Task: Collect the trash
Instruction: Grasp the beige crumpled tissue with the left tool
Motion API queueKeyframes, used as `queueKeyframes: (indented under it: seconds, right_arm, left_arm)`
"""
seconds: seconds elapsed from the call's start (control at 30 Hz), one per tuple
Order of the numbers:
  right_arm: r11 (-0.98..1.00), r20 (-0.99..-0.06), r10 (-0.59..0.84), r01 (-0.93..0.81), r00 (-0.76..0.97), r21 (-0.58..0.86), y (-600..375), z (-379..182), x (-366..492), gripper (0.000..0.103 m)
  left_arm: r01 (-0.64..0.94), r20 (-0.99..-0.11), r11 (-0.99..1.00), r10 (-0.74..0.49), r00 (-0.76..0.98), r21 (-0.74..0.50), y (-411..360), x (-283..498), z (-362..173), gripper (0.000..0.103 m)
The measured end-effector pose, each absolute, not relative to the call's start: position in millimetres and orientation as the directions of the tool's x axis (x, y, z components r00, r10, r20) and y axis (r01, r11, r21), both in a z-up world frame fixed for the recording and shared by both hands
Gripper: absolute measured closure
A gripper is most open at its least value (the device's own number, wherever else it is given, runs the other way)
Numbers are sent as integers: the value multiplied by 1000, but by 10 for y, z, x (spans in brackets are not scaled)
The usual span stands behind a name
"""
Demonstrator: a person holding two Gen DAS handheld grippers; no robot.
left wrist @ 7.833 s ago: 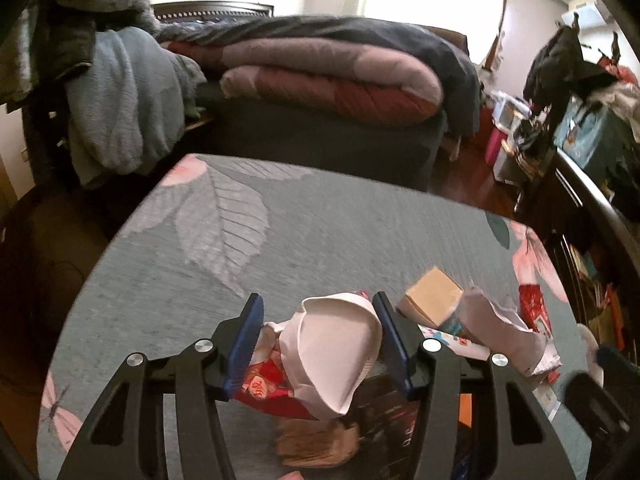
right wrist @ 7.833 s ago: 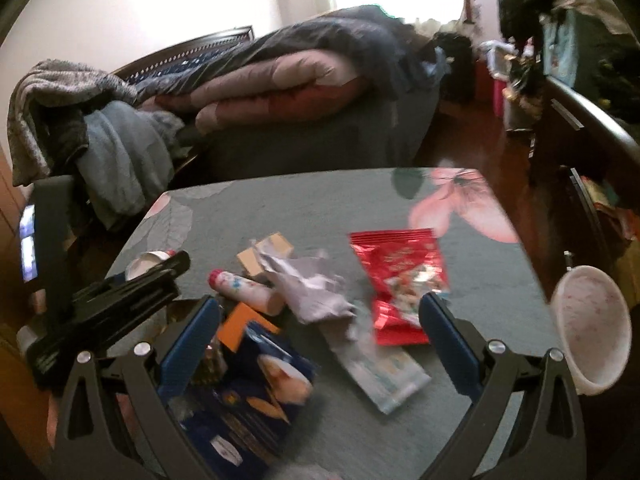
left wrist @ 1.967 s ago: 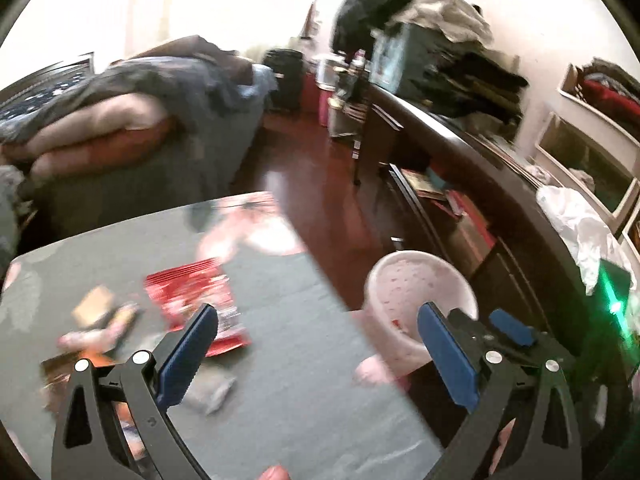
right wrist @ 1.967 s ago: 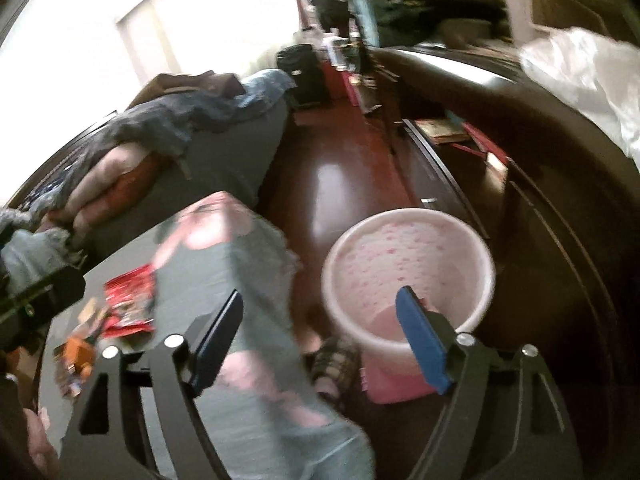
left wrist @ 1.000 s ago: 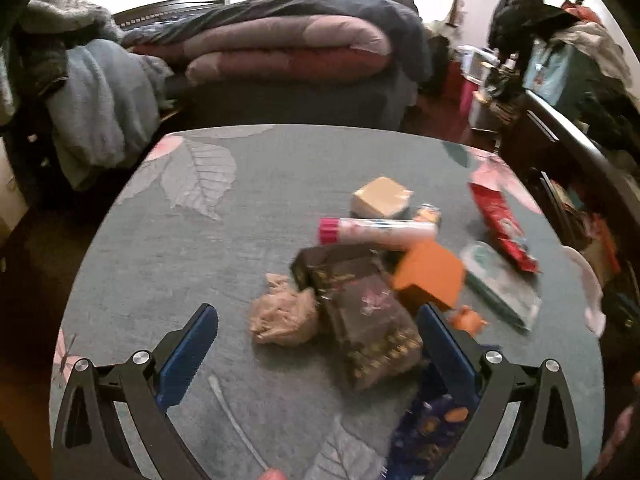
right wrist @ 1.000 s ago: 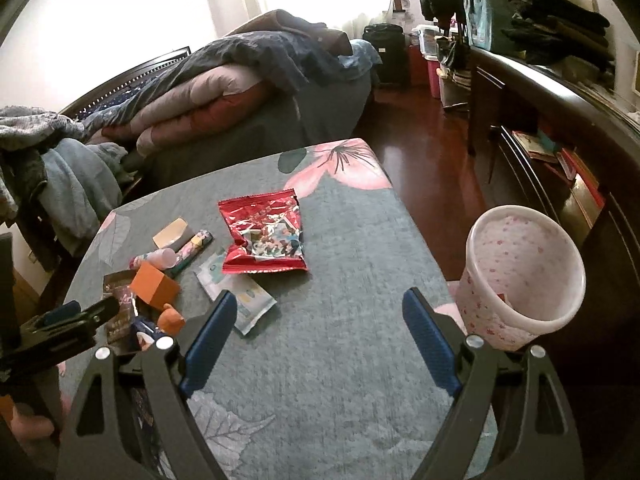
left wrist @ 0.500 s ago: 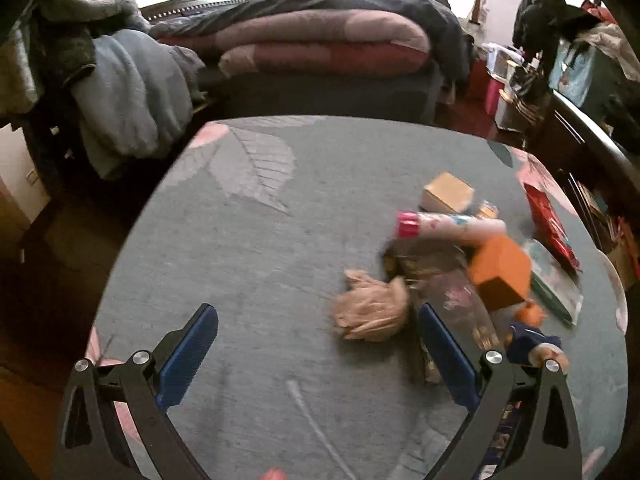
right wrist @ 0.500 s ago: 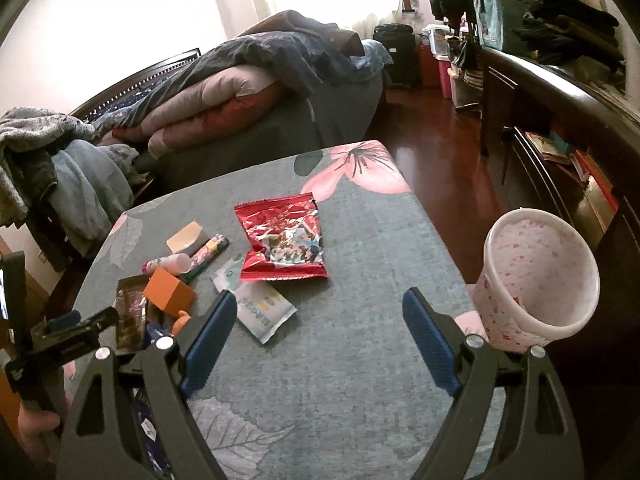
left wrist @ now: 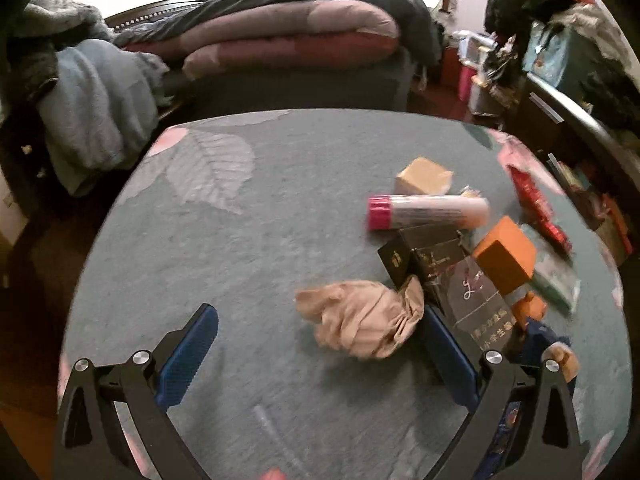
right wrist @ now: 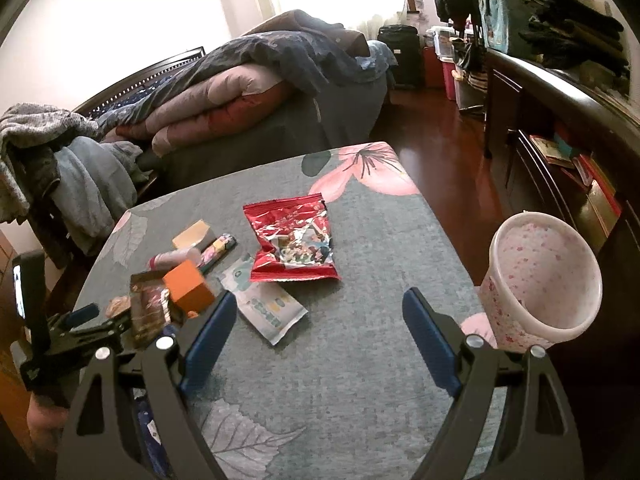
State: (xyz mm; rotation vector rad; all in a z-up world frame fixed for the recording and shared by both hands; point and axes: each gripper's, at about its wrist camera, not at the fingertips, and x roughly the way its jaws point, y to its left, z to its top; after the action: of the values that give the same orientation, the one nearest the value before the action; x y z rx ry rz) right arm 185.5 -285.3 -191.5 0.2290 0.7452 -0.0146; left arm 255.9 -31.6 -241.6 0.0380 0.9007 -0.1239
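Observation:
My left gripper [left wrist: 318, 330] is open low over the grey-green tablecloth [left wrist: 248, 240]. A crumpled tan tissue [left wrist: 362, 320] lies between its fingers, close against the right finger. Behind it lie a black box [left wrist: 424, 254], an orange box [left wrist: 505, 255], a pink-capped tube [left wrist: 426, 212] and a tan box [left wrist: 422, 178]. My right gripper [right wrist: 318, 332] is open and empty above the table. A white wipes packet [right wrist: 266, 306] and a red snack bag [right wrist: 294, 240] lie ahead of it. The pink trash bin [right wrist: 540, 276] stands on the floor at the table's right.
A bed with folded quilts [left wrist: 292, 44] stands beyond the table. Blue towels [left wrist: 96, 108] hang on a chair at the left. A dark wooden cabinet [right wrist: 560, 120] piled with clothes runs along the right, with red-brown floor [right wrist: 444, 140] between it and the bed.
My left gripper has moved down and to the right, so the tan tissue now lies between its fingers. My right gripper has stayed nearly still, open over the table.

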Motion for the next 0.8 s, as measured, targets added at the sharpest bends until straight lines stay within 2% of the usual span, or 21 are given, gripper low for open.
queueKeyframes:
  seconds: [0.07, 0.1, 0.13, 0.17, 0.2, 0.23, 0.27, 0.3, 0.4, 0.8]
  right_arm:
    - [975, -674, 72, 89, 736, 201, -2838, -1916, 1862, 17]
    - [975, -674, 73, 88, 735, 202, -2827, -1919, 1866, 17]
    - [975, -674, 74, 87, 735, 202, -2823, -1924, 1869, 17]
    - [976, -675, 74, 87, 734, 202, -2817, -1929, 1874, 17]
    - [976, -675, 74, 86, 734, 201, -2812, -1931, 1875, 17]
    - [976, -676, 76, 85, 733, 202, -2809, -1935, 1876, 17]
    - [976, -678, 78, 83, 731, 202, -2798, -1940, 1876, 17]
    - [976, -679, 80, 81, 730, 202, -2789, -1942, 1875, 17]
    - [977, -680, 94, 62, 727, 202, -2724, -1944, 1855, 17]
    - [968, -728, 248, -142, 639, 206, -1915, -2149, 1712, 18]
  left_arm:
    - [140, -773, 989, -130, 621, -54, -324, 2599, -2417, 4]
    - [146, -768, 987, -146, 624, -69, -326, 2618, -2423, 11]
    - [147, -770, 986, -151, 620, -74, -332, 2635, -2437, 19]
    - [148, -773, 986, -154, 616, -78, -332, 2652, -2449, 41]
    - [152, -776, 984, -167, 608, -93, -329, 2666, -2466, 50]
    - [155, -769, 982, -180, 613, -106, -324, 2664, -2462, 53]
    - [164, -765, 979, -195, 614, -118, -326, 2659, -2458, 67]
    - [179, -760, 973, -226, 610, -146, -323, 2649, -2453, 72]
    - [182, -747, 974, -223, 627, -138, -330, 2603, -2432, 79]
    - [87, -646, 978, -191, 739, -189, 147, 2192, -2053, 80]
